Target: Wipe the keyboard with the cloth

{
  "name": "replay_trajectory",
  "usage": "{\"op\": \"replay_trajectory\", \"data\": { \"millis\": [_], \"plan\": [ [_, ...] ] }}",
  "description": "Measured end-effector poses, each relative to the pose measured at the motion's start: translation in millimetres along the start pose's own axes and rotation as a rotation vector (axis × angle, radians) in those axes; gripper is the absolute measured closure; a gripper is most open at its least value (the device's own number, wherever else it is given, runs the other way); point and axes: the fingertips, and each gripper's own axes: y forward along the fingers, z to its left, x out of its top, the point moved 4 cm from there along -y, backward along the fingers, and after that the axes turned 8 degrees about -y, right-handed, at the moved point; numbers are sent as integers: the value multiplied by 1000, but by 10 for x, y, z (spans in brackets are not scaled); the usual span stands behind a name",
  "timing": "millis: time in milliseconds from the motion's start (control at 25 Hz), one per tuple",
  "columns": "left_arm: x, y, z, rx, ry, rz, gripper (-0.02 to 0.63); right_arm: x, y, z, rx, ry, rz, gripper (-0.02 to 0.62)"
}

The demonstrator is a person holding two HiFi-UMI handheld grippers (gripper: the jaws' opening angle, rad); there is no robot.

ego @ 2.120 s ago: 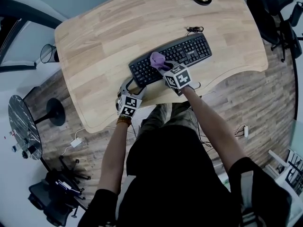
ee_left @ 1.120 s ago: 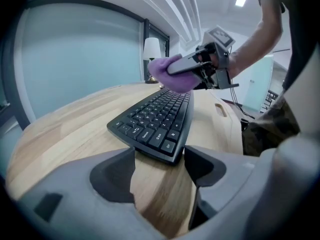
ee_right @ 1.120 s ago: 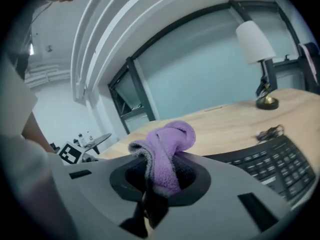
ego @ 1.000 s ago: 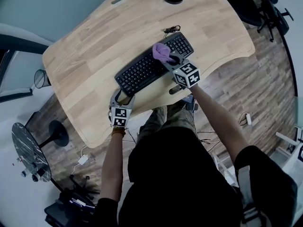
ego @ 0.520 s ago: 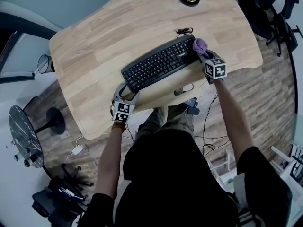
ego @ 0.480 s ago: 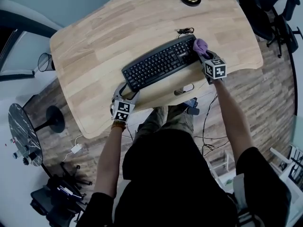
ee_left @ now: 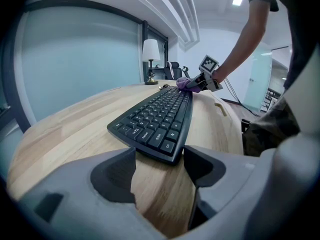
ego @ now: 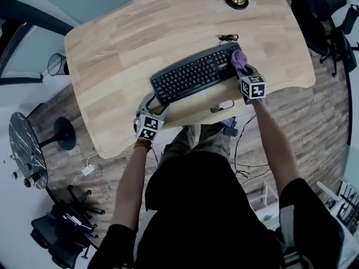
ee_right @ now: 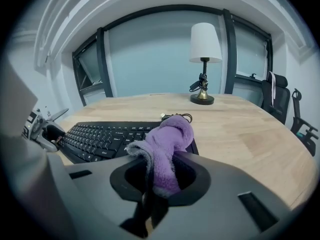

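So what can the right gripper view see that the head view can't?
Only the right gripper view shows the lamp from the side, with the shade on its stem. It also shows up close how the jaws of the right gripper are shut on the purple cloth. Only the head view shows the person's black top, the wood floor and the marker cube on that gripper. Both show the black keyboard, the cloth at one end of it, and the wooden desk.

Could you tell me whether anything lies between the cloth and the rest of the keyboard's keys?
Nothing visible does. The right gripper holds the cloth at the right end of the keyboard, and the keys lie bare up to the open left gripper at the left corner.
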Motion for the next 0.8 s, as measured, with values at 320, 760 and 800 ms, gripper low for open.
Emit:
{"op": "replay_trajectory", "data": {
  "millis": [320,760,800],
  "plan": [
    [-1,-3,1,12,2,-8,295,22,17,255,26,57,-3,533],
    [11,-15,-5,3,10,-3,293,37,22,284,47,62,27,533],
    [5,-12,-2,4,9,-4,293,39,25,287,45,65,30,533]
  ]
}}
